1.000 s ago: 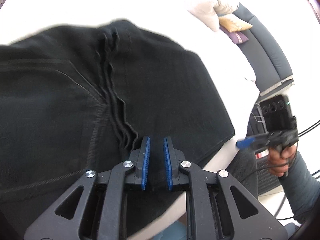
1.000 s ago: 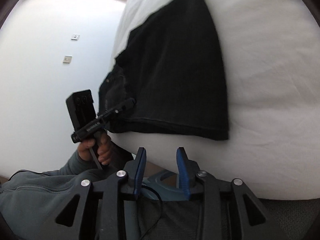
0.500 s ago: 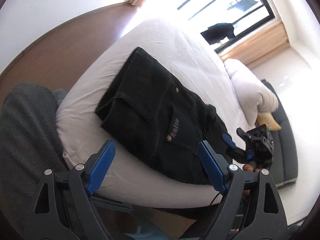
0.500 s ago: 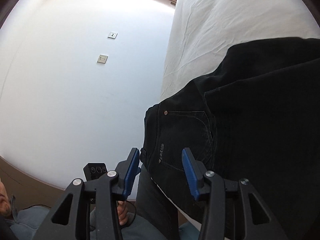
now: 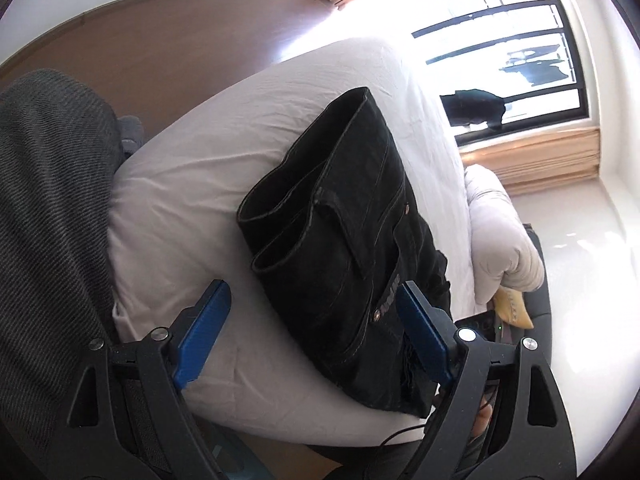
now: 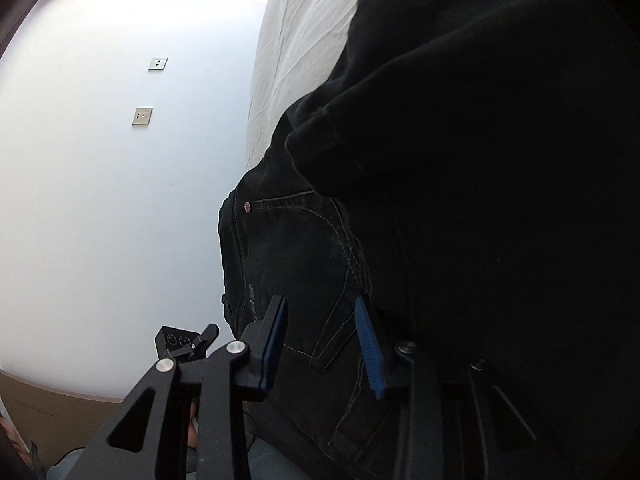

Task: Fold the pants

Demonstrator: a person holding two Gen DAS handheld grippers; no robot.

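While the left claw (image 5: 314, 336), a black frame with blue ribbed pads, stands wide apart and empty just off the near edge of the bed, the right claw (image 6: 322, 344) is part-way apart and closing, its pads framing the back pocket without yet pressing the cloth.

Item: black denim pants (image 5: 352, 248), folded into a compact oblong bundle, several layers deep, lying on the white-sheeted bed (image 5: 192, 168) near its nearest edge. Leg hems sit on top of the bundle, toward the middle of the bed; waistband and pocket end hangs slightly over the bed's edge toward the person.

Progress, as judged: main folds appear done; layers lie roughly square. Remaining, at most, a tidying of the overhanging end or one further fold.

Markings: small pale lettering on the pocket (image 6: 253, 304), too blurred to read; copper rivet (image 6: 248, 207) at the pocket corner. No other legible writing.

Beyond the bed: white wall with two socket plates (image 6: 142, 116), barred window (image 5: 512, 52), rolled white duvet (image 5: 500, 236).
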